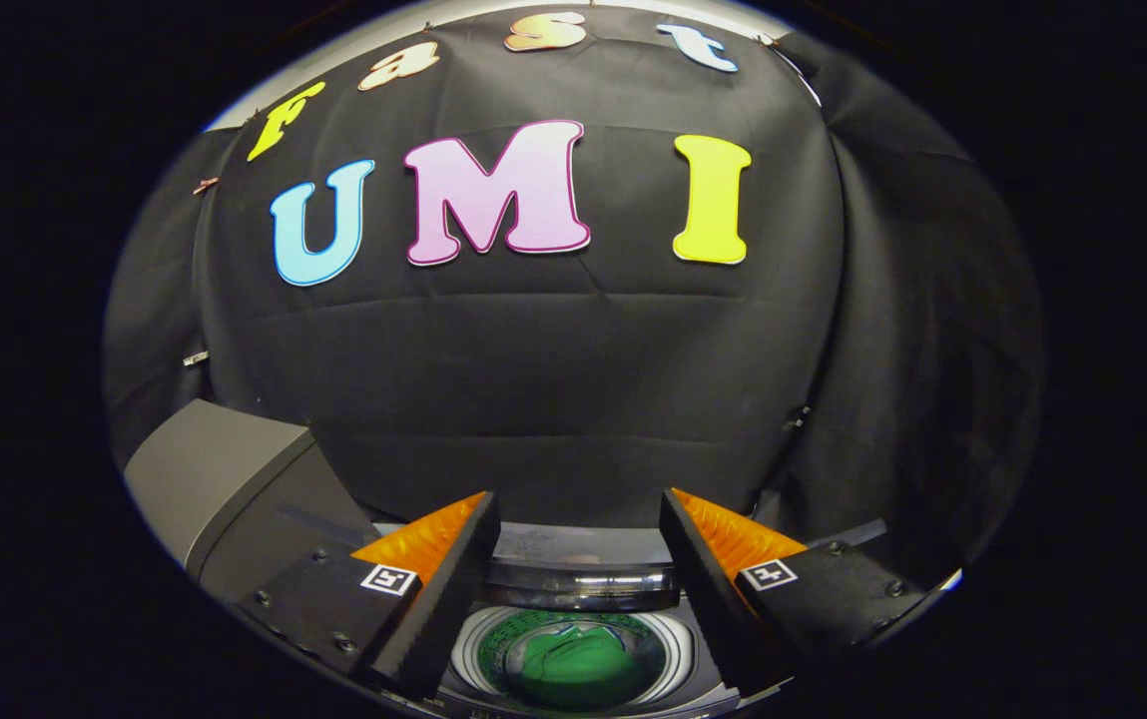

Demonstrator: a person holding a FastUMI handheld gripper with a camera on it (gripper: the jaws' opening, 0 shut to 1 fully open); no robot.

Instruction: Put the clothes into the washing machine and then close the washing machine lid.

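We've got the tongs (578,509) spread apart, holding nothing. At 6 o'clock between the fingers sits the washing machine (573,619), green clothes (573,664) inside its drum, lid (224,479) up at 9.

A staged recording booth arranged as a laundry corner. Black cloth (573,379) hangs in folds as the backdrop across the upper and middle frame. At lower centre stands a top-loading washing machine (573,584), its drum open below; a grey boxy unit (209,474) sits at lower left.
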